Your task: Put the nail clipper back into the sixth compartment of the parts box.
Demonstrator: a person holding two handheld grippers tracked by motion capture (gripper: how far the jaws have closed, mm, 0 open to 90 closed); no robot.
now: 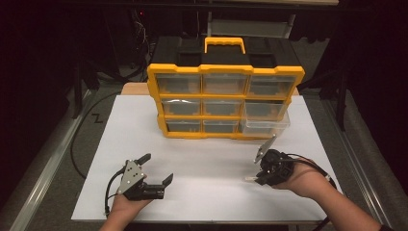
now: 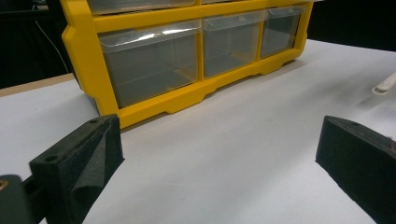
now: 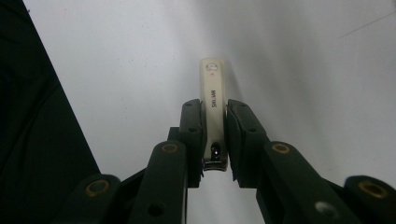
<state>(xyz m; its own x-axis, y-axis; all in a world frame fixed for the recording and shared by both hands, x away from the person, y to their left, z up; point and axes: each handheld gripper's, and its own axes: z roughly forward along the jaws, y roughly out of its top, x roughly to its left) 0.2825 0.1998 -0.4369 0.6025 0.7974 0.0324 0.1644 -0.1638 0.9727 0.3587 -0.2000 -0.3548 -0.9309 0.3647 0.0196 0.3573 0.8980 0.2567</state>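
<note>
The right gripper (image 3: pixel 215 140) has its jaws closed narrowly on a nail clipper (image 3: pixel 212 107), clamped across its width near the metal cutting end, with the cream-coloured handle projecting forward over the white worktop (image 3: pixel 303 70). The grip looks centred and square, which would keep the clipper from pivoting while carried. Printed lettering runs along the handle; it appears to read "SHI JIAN", though it is too small to confirm. A small emblem sits near the far tip, not legible.

In the high view the right gripper (image 1: pixel 262 175) is held low over the worktop's right front, the clipper's pale tip (image 1: pixel 249 179) pointing left.

The left gripper (image 2: pixel 215 154) has its jaws spread wide with nothing between them, held low and facing the drawer cabinet (image 2: pixel 84 70). It appears to be standing by.

The yellow-framed cabinet (image 1: pixel 226 70) stands at the back of the worktop with clear drawers in three rows. One drawer (image 1: pixel 265 121) at the lower right is pulled out, probably to receive the clipper. No label is readable on the cabinet.
</note>
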